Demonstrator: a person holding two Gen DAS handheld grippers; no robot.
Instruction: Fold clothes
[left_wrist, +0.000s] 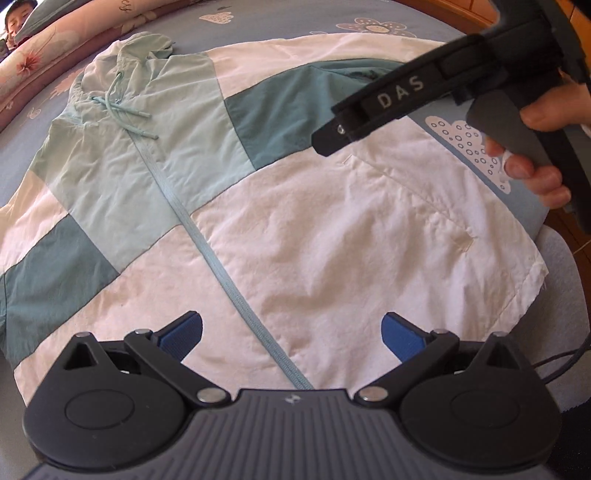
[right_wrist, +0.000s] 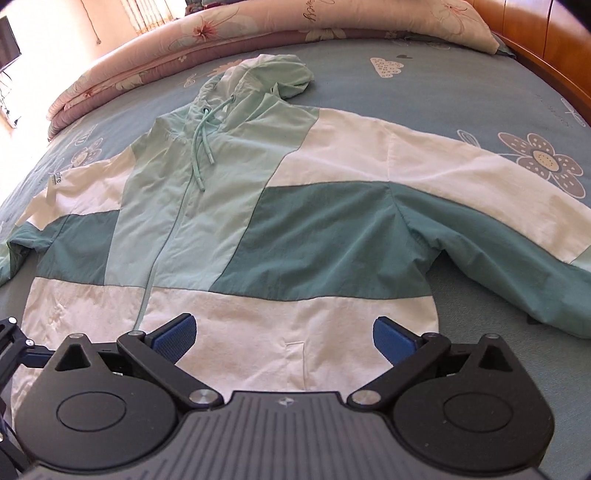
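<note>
At the bottom of both frames, grippers: our left gripper (left_wrist: 291, 334) and right gripper (right_wrist: 284, 334) both stand with their blue pads wide apart and nothing between them, poised above the hem
Lower centre, hem: the white lower panel of the jacket (right_wrist: 258, 229) lies flat just past our fingers; we judge it thin, light and limp, likely a little slick, so it should slide and billow rather than hold a crease
Where we would take hold: at the hem corners or the sleeve ends, pinching both layers at an edge, since a grip in the flat middle would only bunch the cloth
Centre, zip: the pale zip (left_wrist: 221, 266) runs up the front, closed as far as we can see, a slightly stiffer line to fold about
Middle of the frame, colours: dark teal band across chest and sleeves, mint panel above it, white shoulders
Right of the right wrist frame, sleeve: one sleeve (right_wrist: 517, 236) stretches out sideways, fairly smooth
Upper centre, hood: the hood (right_wrist: 269, 70) lies flat with its drawcord (right_wrist: 203, 147) loose on the chest
Where it lies: front up, spread open on the blue flowered bedsheet (right_wrist: 461, 96)
Top of frame: a rolled floral quilt (right_wrist: 221, 33) lies beyond the hood
</note>
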